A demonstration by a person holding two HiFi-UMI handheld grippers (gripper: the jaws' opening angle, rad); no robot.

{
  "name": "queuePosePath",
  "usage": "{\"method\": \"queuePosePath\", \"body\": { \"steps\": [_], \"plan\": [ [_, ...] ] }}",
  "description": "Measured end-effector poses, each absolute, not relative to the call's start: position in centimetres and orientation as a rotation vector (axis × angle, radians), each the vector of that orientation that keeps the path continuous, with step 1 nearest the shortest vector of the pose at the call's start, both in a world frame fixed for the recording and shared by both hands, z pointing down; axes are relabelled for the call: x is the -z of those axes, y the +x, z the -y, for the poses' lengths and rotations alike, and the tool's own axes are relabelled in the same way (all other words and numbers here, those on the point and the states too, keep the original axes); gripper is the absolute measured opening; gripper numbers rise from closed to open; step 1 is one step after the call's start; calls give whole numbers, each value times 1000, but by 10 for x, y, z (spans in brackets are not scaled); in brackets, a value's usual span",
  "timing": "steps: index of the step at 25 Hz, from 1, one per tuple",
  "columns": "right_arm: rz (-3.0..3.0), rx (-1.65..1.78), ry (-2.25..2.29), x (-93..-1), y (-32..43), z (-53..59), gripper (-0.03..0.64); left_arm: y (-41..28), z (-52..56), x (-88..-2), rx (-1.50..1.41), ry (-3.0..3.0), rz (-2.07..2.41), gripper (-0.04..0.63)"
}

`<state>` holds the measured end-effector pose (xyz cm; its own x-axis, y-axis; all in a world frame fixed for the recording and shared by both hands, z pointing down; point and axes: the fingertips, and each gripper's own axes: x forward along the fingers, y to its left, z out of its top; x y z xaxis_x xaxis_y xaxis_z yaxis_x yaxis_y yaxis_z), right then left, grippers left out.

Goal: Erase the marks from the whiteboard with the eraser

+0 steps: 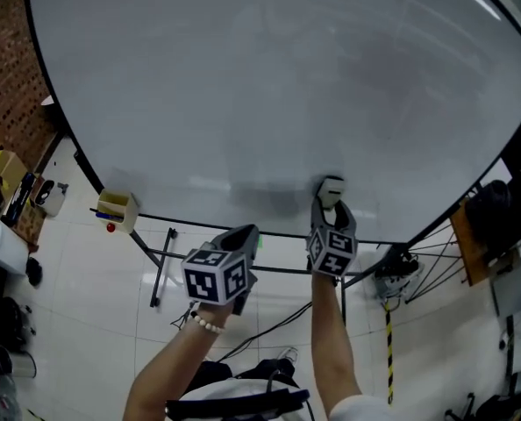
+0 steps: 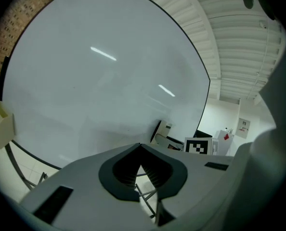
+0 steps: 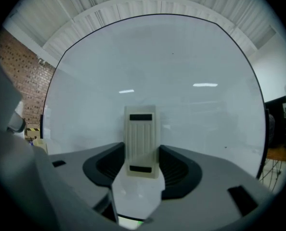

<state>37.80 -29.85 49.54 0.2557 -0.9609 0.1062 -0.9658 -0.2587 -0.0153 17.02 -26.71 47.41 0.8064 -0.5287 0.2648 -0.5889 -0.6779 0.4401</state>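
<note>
Eraser (image 3: 142,141) points long-axis up at the whiteboard's (image 1: 269,86) lower edge, clamped between the right gripper's (image 3: 142,155) fingers. The left gripper's (image 2: 139,147) fingers are closed on nothing.

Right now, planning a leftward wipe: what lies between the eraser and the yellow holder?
Head view: only bare whiteboard lies between the eraser and the yellow holder.

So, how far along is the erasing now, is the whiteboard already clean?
Mostly done, it seems: the whiteboard shows no clear writing, only faint grey smears and light reflections. In hand: the right claw is shut on the eraser, at the board near its bottom edge. The left claw is shut and empty. Left: perhaps a last wipe of the smears.
</note>
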Motion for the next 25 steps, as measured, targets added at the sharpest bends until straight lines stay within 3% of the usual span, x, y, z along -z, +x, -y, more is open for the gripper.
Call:
{"method": "queuePosePath", "body": {
  "steps": [11,25],
  "plan": [
    [1883,-195,2458,-502,265,343,256,16,285,-477,-159,2402,981,-11],
    [1987,-155,2363,-496,161,382,256,-66,308,-496,-94,2288,1153,-11]
  ]
}}
